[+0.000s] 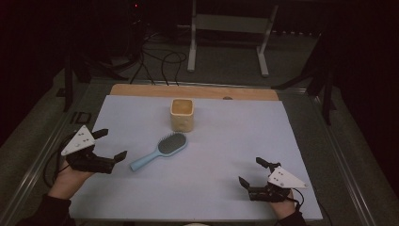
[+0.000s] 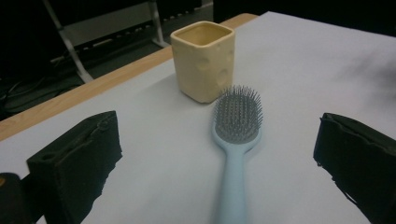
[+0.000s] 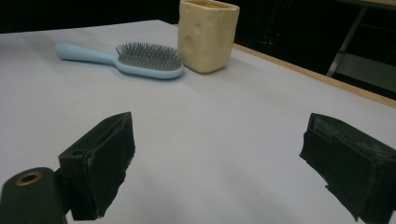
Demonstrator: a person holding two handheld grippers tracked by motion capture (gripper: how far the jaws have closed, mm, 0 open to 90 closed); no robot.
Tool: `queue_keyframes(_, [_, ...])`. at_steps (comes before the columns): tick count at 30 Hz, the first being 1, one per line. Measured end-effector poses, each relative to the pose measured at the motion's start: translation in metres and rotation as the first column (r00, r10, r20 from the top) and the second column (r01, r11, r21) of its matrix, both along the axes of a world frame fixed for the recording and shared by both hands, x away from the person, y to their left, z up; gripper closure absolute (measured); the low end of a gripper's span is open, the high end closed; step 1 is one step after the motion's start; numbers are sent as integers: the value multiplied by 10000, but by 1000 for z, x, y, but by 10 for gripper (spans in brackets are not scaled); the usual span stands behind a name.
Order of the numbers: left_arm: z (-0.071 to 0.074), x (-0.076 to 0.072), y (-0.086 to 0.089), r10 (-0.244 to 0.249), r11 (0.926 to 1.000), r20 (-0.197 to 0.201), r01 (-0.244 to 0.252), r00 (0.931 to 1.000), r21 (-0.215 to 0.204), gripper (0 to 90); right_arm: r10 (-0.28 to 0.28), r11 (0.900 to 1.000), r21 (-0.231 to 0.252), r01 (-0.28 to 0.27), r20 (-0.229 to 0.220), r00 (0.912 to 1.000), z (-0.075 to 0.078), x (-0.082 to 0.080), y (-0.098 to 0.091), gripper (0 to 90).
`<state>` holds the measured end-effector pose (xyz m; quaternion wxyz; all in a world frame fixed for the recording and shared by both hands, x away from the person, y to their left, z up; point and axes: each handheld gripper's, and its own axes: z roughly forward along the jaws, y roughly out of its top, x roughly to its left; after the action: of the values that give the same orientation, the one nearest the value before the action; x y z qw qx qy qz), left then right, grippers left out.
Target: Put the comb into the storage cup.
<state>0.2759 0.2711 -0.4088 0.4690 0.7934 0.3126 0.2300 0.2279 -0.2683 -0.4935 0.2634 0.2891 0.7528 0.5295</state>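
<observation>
A light blue hairbrush lies bristles up on the pale sheet, its handle pointing toward the lower left. Just behind its head stands a cream square cup with round dimples, upright and apparently empty. My left gripper is open at the left of the table, its jaws either side of the brush handle's end without touching it. My right gripper is open near the front right, with nothing between its jaws.
The pale sheet covers a wooden table whose bare edge shows at the back. Beyond it are a white metal frame and cables on the floor. Metal rails run along both sides of the table.
</observation>
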Motion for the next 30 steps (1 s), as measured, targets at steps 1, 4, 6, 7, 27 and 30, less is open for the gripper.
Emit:
queue_keyframes(1, [0, 0, 0, 0, 10000, 0, 0, 10000, 0, 22, 0, 10000, 0, 0, 0, 10000, 0, 0, 0, 92])
queue_keyframes(4, [-1, 6, -5, -72, 9998, -34, 73, 10000, 173, 49, 9, 10000, 64, -9, -46, 10000, 0, 0, 0, 93])
queue_keyframes(6, [-4, 11, -9, -51, 9991, -190, 59, 9998, 424, 62, 3, 10000, 66, -2, -48, 10000, 0, 0, 0, 92])
queue_keyframes(7, [-6, 13, -11, -40, 9984, -269, 55, 9996, 565, 63, 8, 10000, 73, -8, -44, 10000, 0, 0, 0, 93])
queue_keyframes(27, [-47, 39, -20, 495, 9857, -1637, -218, 9853, 1669, 333, 85, 10000, -13, -85, -47, 10000, -1, 0, 1, 93])
queue_keyframes(30, [-51, 40, -20, 557, 9850, -1717, -259, 9836, 1709, 405, 95, 10000, -10, -95, -32, 9999, -1, 0, 1, 93])
